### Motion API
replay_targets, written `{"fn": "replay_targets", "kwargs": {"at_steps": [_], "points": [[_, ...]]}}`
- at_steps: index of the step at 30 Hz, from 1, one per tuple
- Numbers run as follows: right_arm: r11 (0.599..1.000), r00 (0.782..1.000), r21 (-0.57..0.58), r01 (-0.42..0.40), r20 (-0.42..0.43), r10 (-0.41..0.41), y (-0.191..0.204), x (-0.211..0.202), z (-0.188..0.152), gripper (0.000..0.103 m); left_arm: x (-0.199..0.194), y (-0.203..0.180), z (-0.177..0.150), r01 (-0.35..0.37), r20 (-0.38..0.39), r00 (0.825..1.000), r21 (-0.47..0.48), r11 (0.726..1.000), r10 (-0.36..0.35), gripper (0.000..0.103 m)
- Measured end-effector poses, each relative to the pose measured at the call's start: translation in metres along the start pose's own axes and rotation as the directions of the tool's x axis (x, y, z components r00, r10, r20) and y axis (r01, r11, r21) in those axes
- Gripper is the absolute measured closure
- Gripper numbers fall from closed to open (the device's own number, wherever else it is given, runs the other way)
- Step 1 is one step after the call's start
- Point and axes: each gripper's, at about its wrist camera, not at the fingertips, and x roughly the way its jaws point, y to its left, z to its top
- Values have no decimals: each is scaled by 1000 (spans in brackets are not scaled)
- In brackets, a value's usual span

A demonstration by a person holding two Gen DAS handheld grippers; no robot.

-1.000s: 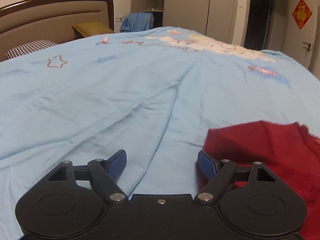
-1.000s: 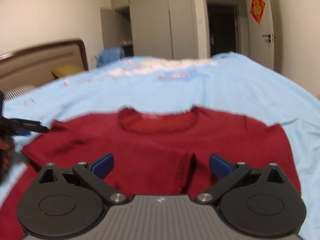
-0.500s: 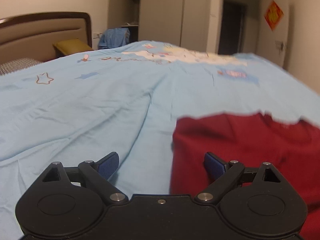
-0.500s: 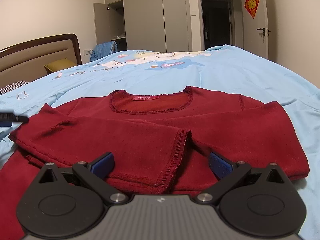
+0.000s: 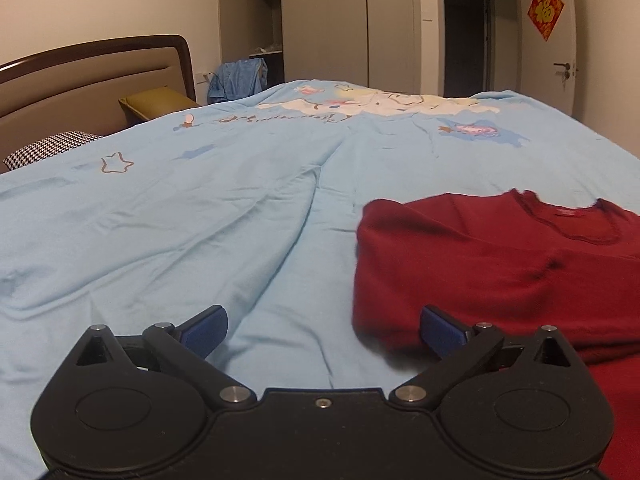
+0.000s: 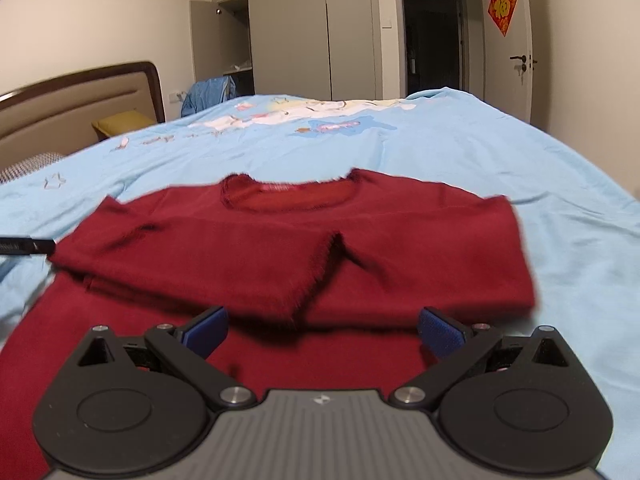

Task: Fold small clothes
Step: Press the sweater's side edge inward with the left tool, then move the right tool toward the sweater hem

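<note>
Here, a dark red sweater (image 6: pixel 304 248) lies flat on a bed covered by a light blue printed duvet (image 5: pixel 208 216), its neckline (image 6: pixel 288 196) pointing toward the far side of the mattress and both sleeves folded inward across the chest, their cuffs meeting near the middle. The right claw (image 6: pixel 322 330) hangs low over the sweater's lower half, its blue-padded fingers (image 6: pixel 440 334) spread wide apart and gripping nothing. In the left wrist view, the left claw (image 5: pixel 322 330) sits at the sweater's (image 5: pixel 500 264) left edge, also spread wide and empty: one blue pad is over bare duvet, the other in front of the folded red fabric; whether that pad touches the cloth cannot be told. From the right wrist camera, a dark tip of the left tool (image 6: pixel 28 246) shows at the frame's left border, just beside the folded sleeve's shoulder corner. Behind the bed stand a brown padded headboard (image 5: pixel 92 76), an olive pillow (image 5: pixel 158 102) and a houndstooth pillow (image 5: pixel 52 148). A blue garment (image 5: pixel 238 80) is draped near an open grey wardrobe (image 5: pixel 320 20), and a red decoration (image 5: pixel 546 10) hangs on the wall by a white door (image 5: pixel 574 48). The right wrist picture is slightly blurred.
</note>
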Motion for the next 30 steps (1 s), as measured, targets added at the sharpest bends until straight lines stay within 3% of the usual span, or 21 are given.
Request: {"fn": "replay_targets", "kwargs": {"at_steps": [11,16,19,22,25,30], "points": [[988,993,-130,81,-74,-91,-14,-96,-83,0,-103,-12,-74,145,-15,989,10,989,-145,1],[983,994,-162,81,-56,-91,-14,-134,-110,0,-128,-24,-100,162,-27,987,83,983,-160,1],[964,993,-246,102,-32,-113,-6,-153,-118,0,-142,-29,-112,168,-23,986,129,977,-166,1],[913,992,-391,116,1,-126,11,-169,-127,0,-156,-34,-118,178,-10,984,161,971,-179,1],[835,994,-542,99,21,-104,31,-183,-139,0,-168,-40,-122,206,3,978,181,962,-210,1],[713,994,-699,60,-25,-108,56,-182,-161,0,-183,-53,-129,270,-1,961,201,942,-275,1]]}}
